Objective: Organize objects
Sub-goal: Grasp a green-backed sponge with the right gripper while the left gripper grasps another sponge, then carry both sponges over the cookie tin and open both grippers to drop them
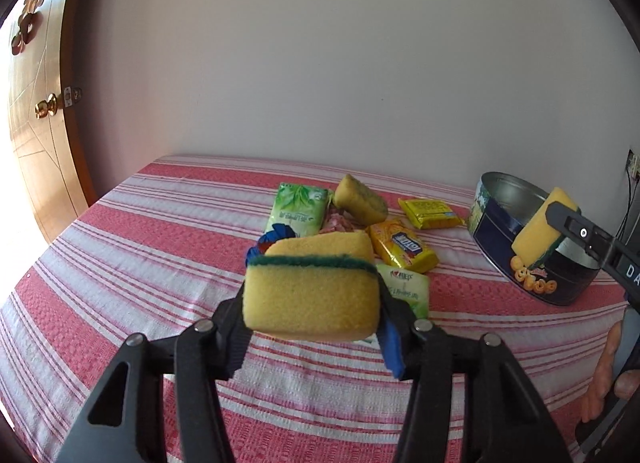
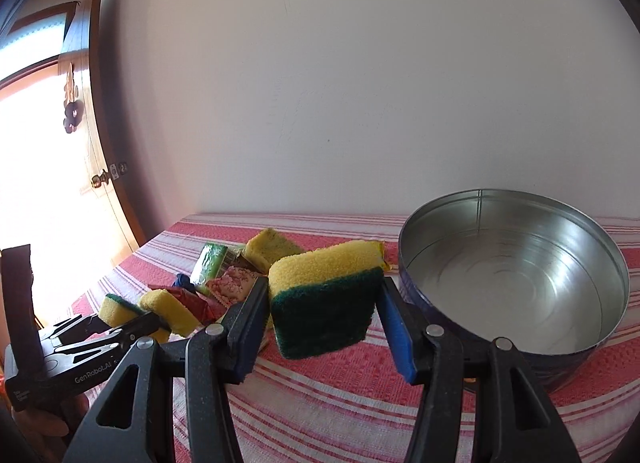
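Observation:
My left gripper (image 1: 312, 295) is shut on a yellow sponge with a green scouring layer (image 1: 312, 295) and holds it above the striped tablecloth. My right gripper (image 2: 322, 303) is shut on a second yellow and green sponge (image 2: 324, 299), held just left of the round metal tin (image 2: 516, 275). The tin is empty inside. In the left wrist view the right gripper (image 1: 560, 219) holds its sponge (image 1: 540, 231) at the tin's rim (image 1: 500, 179). The left gripper (image 2: 132, 319) with its sponge shows in the right wrist view. A third sponge (image 1: 360, 199) lies on the table.
A pile lies mid-table: green tissue packs (image 1: 298, 207), yellow packets (image 1: 402, 249) (image 1: 430, 213), a pink patterned pack (image 2: 234, 287) and a blue item (image 1: 276, 235). The red and white striped cloth (image 1: 140, 243) covers the table. A white wall is behind and a wooden door (image 1: 44, 103) at left.

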